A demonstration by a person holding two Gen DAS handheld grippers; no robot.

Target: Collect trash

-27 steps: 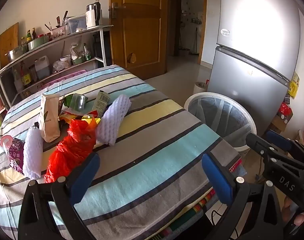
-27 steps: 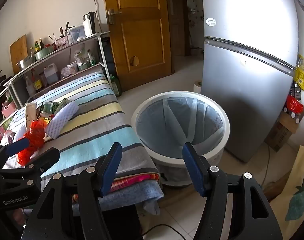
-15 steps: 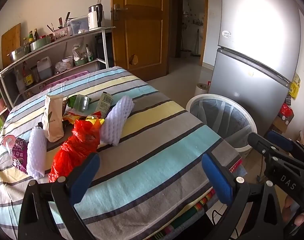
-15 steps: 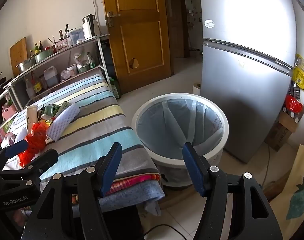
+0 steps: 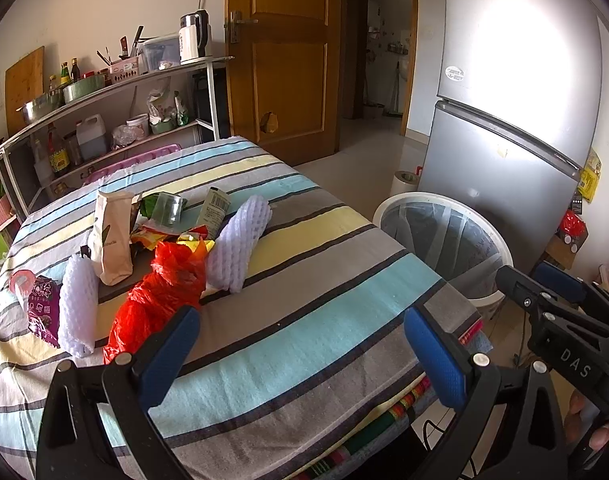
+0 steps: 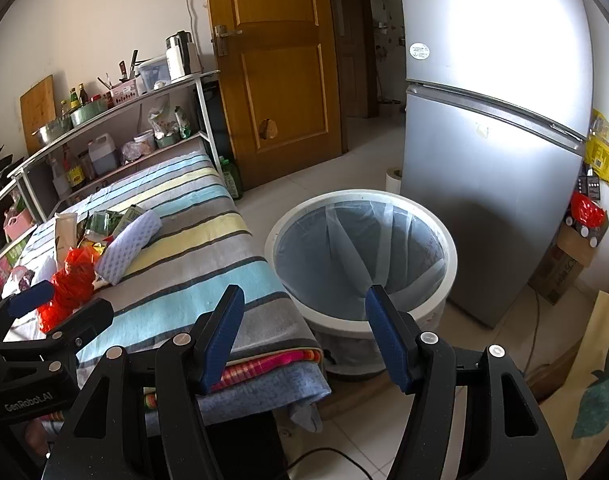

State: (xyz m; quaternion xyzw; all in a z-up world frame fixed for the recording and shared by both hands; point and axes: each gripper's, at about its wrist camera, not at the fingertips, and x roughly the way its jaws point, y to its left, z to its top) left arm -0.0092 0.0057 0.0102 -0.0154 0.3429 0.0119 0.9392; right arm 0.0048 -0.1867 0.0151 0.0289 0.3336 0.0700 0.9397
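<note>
The left gripper hangs above the near edge of the table with its blue ribbed pads spread wide and nothing between them. Just beyond its left pad lies a crinkled red plastic bag, glossy and bunched. Touching the bag's right side is a long white foam fruit net with a dimpled weave; a second foam net lies to the bag's left, beside a purple snack wrapper. Farther back a tan paper pouch stands upright among yellow wrappers and a crushed green packet. All of it rests on the striped woven tablecloth of grey, teal and pale yellow bands.

The right gripper is held past the table's right edge, its pads also wide apart and bare. Beyond them on the tiled floor stands a round white trash bin lined with a translucent plastic bag, close beside the table and in front of a smooth silver refrigerator.
</note>
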